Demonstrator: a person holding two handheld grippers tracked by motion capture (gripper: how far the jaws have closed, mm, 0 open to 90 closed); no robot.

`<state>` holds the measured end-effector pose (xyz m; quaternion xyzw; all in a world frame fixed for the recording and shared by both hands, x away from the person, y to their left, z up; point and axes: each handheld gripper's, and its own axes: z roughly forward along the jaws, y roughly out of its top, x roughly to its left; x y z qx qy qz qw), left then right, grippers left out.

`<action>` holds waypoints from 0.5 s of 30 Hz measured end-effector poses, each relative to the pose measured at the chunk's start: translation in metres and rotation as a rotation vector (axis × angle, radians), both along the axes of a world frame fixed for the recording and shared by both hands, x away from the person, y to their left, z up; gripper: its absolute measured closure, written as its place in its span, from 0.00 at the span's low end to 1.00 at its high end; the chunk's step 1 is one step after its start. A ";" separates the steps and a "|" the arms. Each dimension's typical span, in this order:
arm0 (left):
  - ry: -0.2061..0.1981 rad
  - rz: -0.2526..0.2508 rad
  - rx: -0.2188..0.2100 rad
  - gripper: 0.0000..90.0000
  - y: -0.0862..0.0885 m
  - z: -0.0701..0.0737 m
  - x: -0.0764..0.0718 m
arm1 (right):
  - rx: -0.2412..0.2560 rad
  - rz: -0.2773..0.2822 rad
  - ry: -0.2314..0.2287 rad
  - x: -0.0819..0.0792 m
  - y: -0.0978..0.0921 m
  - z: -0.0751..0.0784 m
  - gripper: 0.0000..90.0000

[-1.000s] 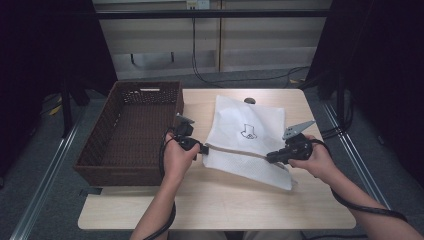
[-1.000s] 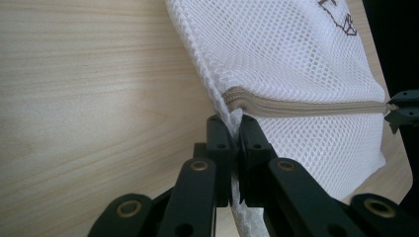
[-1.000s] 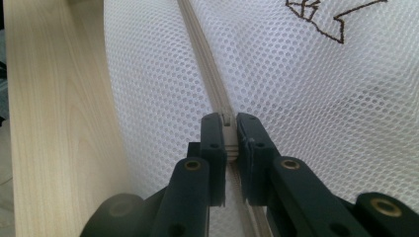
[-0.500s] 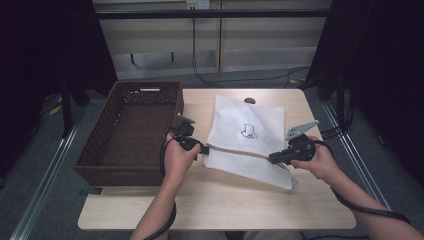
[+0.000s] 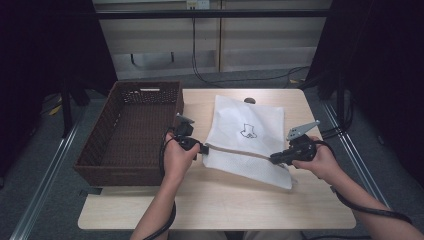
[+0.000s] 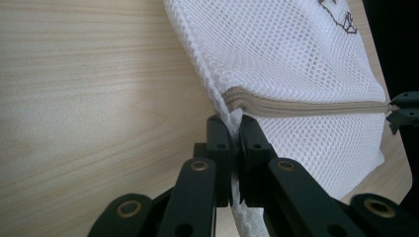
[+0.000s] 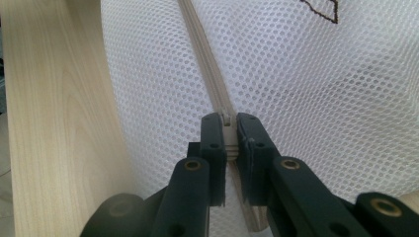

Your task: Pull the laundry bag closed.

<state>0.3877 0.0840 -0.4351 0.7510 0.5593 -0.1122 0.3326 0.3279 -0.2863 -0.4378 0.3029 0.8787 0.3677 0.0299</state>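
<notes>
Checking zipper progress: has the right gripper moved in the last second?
Yes. The right gripper has slid slightly rightward along the mesh laundry bag, toward the table's right edge, away from the wicker basket.

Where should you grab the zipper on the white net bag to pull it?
Best by the small beige zipper pull, pinched flat-side on from the bag's right end, along the zipper line. It sticks up from the white mesh bag, and the right tool already clamps it so. The left tool pinches the bag's corner seam.

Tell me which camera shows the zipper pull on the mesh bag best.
The right gripper view: the zipper pull sits close up, clamped between the right gripper jaws. The left gripper view shows it small at the zipper's far end; the high view shows only the zipper line.
</notes>
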 end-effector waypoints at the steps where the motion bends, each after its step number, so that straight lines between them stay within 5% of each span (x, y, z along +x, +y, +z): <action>1: 0.000 -0.001 0.002 0.96 0.000 0.000 0.000 | 0.002 0.001 -0.001 0.000 0.000 0.000 0.92; 15: 0.003 0.005 0.014 0.96 0.000 -0.001 0.000 | -0.003 0.000 0.003 -0.001 -0.003 -0.001 0.92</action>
